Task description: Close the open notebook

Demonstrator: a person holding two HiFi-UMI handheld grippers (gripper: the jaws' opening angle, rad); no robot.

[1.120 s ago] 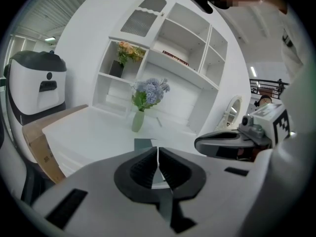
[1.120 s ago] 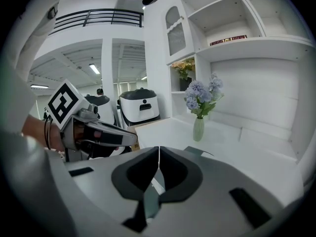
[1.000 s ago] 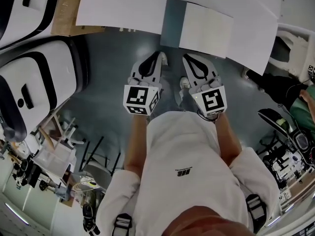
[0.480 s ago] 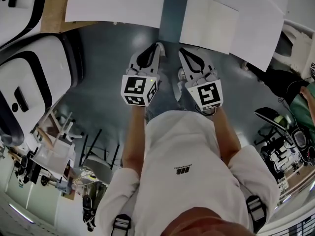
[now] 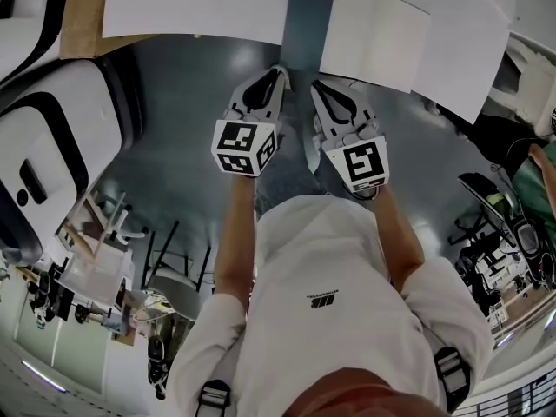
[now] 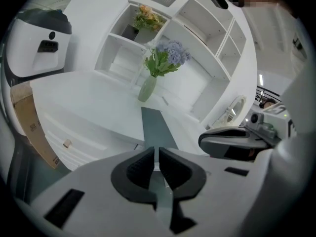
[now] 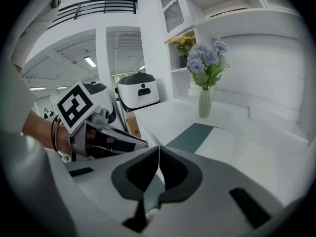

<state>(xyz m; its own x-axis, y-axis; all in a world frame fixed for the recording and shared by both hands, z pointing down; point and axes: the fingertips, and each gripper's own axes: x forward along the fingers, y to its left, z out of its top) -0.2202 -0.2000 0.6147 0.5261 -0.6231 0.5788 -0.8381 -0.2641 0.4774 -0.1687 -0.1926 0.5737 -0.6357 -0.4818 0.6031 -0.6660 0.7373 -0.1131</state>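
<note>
My left gripper (image 5: 276,73) has its jaws drawn almost together on nothing, and my right gripper (image 5: 316,85) is clenched empty too. I hold both side by side, just short of the white table (image 5: 191,7). The open notebook (image 5: 372,35) lies flat there, ahead of the right gripper.
</note>
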